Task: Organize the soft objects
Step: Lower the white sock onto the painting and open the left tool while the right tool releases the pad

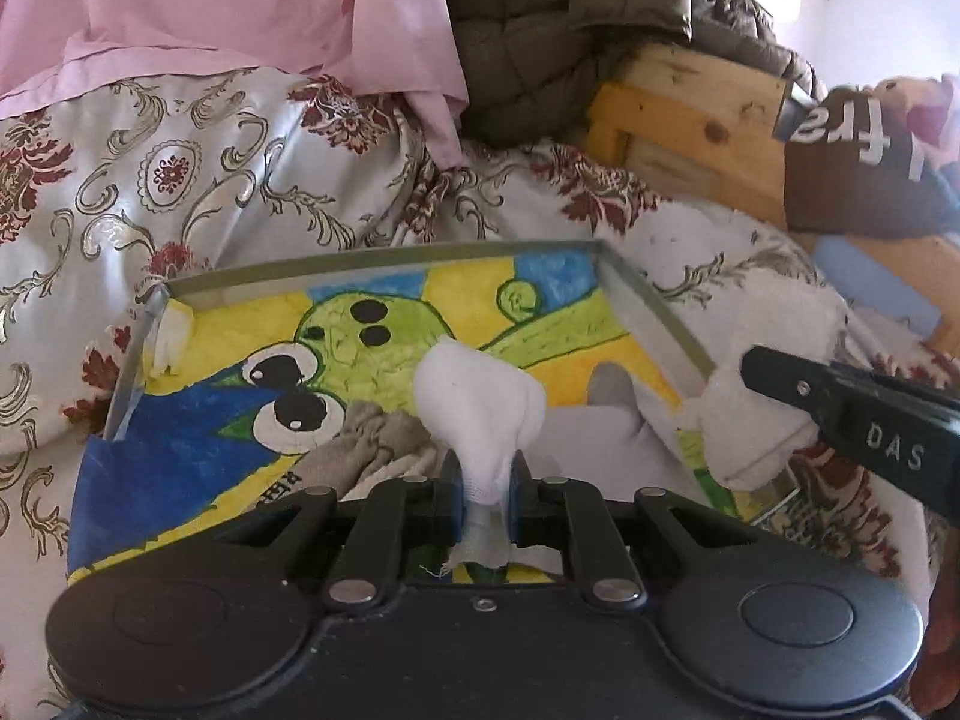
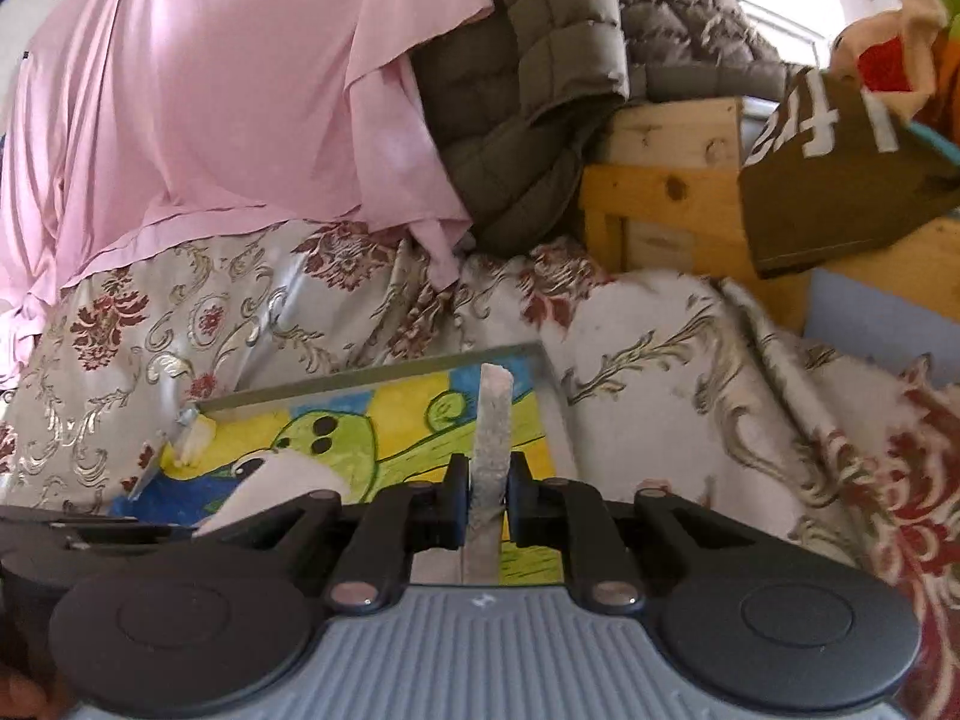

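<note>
So both claws have cloth in them right now. The left claw is pinched tight on a white sock, and the bunched end puffs up above the fingers in the middle of the left wrist frame while a frayed bit pokes out below. The right claw is pressed together on a flat greyish-white cloth strip, maybe another sock seen edge-on, can't tell for sure. In the left view the right claw comes in at the right edge, touching a fluffy white piece.

Everything hangs over the tray with the green cartoon drawing lining it, which sits on the patterned bedspread, lower centre in both views. A beige sock is already lying in it.

Handling-wise I'd guess this stuff is super light, floppy and not fragile. It won't slip much in a tight pinch, but it droops and folds wherever it's unsupported. Grabbing near one end works for carrying; pinching a bunched middle would keep it more compact for dropping inside the tray walls.
</note>
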`<state>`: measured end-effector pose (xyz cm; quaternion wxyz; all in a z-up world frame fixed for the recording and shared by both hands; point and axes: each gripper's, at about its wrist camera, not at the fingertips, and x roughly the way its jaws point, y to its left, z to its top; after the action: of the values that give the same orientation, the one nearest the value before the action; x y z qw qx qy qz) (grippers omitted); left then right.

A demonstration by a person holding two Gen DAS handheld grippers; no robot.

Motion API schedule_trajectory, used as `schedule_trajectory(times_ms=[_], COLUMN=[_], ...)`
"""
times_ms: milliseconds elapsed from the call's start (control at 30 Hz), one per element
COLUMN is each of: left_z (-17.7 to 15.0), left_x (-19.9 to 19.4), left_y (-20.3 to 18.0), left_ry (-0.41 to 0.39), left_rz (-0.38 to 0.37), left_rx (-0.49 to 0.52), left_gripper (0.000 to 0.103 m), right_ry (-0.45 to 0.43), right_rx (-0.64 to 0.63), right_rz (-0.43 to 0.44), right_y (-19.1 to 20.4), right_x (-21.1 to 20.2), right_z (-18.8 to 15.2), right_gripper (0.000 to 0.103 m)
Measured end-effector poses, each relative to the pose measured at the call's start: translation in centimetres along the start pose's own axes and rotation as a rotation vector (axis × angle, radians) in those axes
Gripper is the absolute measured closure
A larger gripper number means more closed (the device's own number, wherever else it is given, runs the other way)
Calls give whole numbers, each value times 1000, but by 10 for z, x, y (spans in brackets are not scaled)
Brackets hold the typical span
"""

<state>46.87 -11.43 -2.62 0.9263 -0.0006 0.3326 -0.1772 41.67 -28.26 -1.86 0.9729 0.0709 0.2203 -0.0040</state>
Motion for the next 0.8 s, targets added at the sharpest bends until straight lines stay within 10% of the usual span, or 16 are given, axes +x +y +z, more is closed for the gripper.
schedule_trajectory(times_ms=[433,800], left_z=[-4,-5], left_x=[4,-4], left_y=[0,-1], left_ry=[51,63], left_rz=[21,37], left_rx=[47,43], left_gripper=[85,79], right_ry=[63,69], right_rx=[-2,69], right_rz=[88,162], right_y=[18,6], right_x=[12,8], right_z=[2,6], right_gripper=[82,51])
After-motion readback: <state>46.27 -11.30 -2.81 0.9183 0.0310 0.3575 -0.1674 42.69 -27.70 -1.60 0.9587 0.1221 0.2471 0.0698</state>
